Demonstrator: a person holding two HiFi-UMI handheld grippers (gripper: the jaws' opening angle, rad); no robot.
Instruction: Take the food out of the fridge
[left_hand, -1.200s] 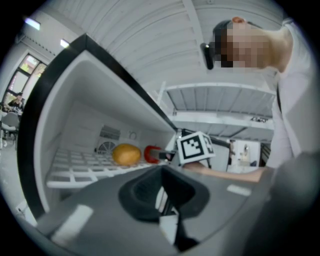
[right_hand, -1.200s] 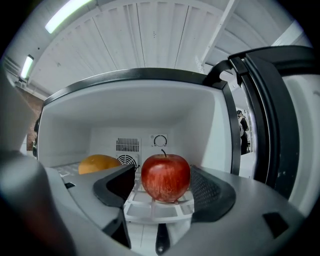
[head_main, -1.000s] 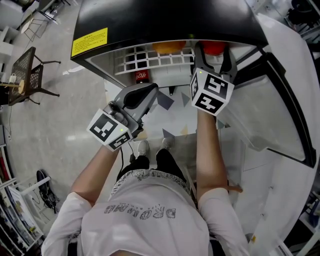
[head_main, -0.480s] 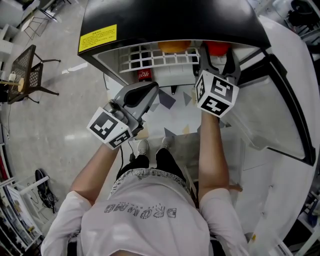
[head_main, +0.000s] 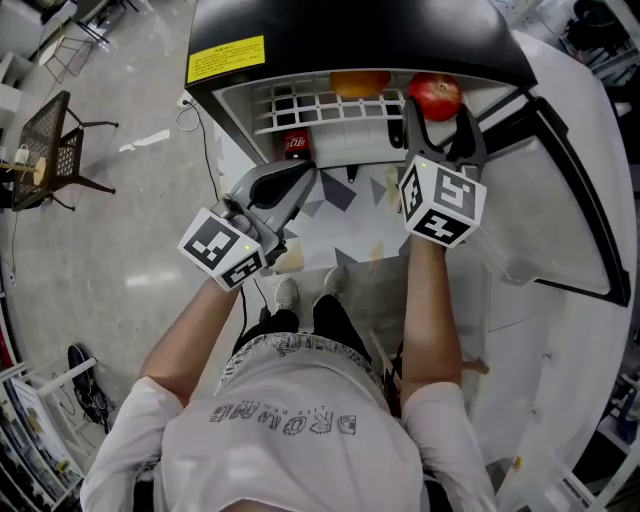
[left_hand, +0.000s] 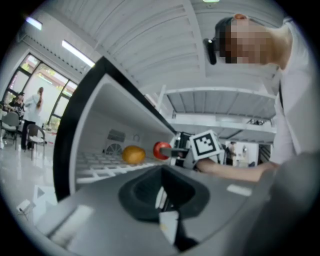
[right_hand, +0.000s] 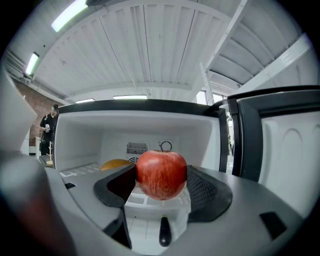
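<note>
- One red apple (right_hand: 161, 175) sits squeezed between both jaws of the right tongs (right_hand: 161, 187). The jaws are only as far apart as the fruit is wide, and it is held at the mouth of the fridge (head_main: 350, 40), lifted clear of the shelf.
- Orange (head_main: 360, 82) rests on the white wire shelf (head_main: 300, 110) inside, left of the apple and not touching it.
- Red-labelled bottle (head_main: 293, 146) is lower down in the fridge, under the shelf.
- Left tongs (left_hand: 161, 197) hang in front of the fridge, jaws together, nothing in them.
- Fridge door (head_main: 560, 200) stands wide open on the right.
- Step, as I judge it: the apple grab is done and the carry-out is in hand. Next it needs a straight pull back, keeping the squeeze steady since the round fruit can slip. No table or set-down spot is in view. The orange and bottle are not yet taken.
- Writing: yellow sticker (head_main: 226, 58) on the black fridge top, print too small to read. The bottle label has white script that I can't read for certain.
</note>
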